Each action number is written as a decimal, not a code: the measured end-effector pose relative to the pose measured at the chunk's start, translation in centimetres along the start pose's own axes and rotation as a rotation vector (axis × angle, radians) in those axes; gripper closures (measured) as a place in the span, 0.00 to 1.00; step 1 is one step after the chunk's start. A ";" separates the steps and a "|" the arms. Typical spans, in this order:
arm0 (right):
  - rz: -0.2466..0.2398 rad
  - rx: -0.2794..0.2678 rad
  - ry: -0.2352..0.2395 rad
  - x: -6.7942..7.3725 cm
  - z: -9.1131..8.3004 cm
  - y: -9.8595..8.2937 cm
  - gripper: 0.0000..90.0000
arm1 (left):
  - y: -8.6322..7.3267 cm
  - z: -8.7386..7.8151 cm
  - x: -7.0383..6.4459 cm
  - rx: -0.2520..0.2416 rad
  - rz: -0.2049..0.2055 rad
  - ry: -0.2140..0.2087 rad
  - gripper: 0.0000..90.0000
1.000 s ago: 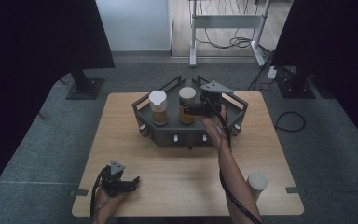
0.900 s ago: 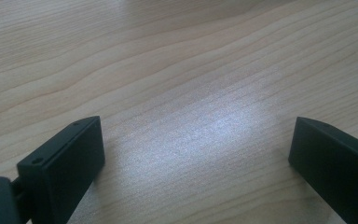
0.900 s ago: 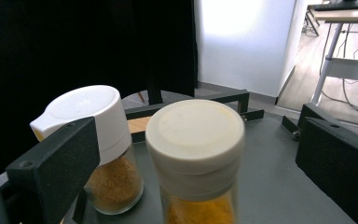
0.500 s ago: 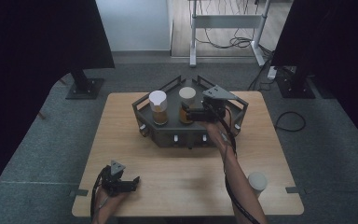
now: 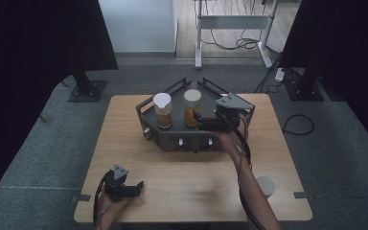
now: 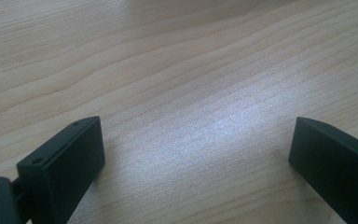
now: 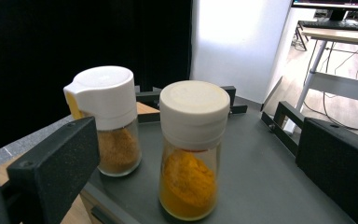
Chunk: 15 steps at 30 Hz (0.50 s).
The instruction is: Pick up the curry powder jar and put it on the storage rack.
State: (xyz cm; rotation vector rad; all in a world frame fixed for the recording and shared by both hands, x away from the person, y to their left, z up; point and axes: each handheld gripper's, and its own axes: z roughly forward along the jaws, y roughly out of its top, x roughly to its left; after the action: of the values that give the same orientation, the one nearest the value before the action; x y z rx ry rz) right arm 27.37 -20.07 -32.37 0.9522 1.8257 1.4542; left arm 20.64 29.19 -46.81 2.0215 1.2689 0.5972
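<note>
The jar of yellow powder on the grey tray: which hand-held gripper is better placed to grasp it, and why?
Right. The right hand-held gripper is at the grey tray, jaws open around the yellow-powder jar. The left hand-held gripper sits open at the table's near edge, facing bare wood.

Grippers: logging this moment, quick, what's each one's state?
Left gripper: open, empty, over bare table.
Right gripper: open, empty, jaws either side of the yellow-spice jar.

Left gripper point(image 5: 124, 188) low, jaws wide apart; right gripper point(image 5: 210, 122) outstretched, jaws likewise spread.
</note>
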 end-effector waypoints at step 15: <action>-0.013 0.008 0.023 -0.5 -2.3 -0.4 0.00 | 0.0 0.0 0.0 0.000 -0.001 0.001 0.03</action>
State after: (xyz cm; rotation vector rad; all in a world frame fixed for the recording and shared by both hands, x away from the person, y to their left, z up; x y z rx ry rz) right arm 25.72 -21.75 -32.29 0.9293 1.8519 1.4561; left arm 20.63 29.17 -46.80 2.0212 1.2702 0.5977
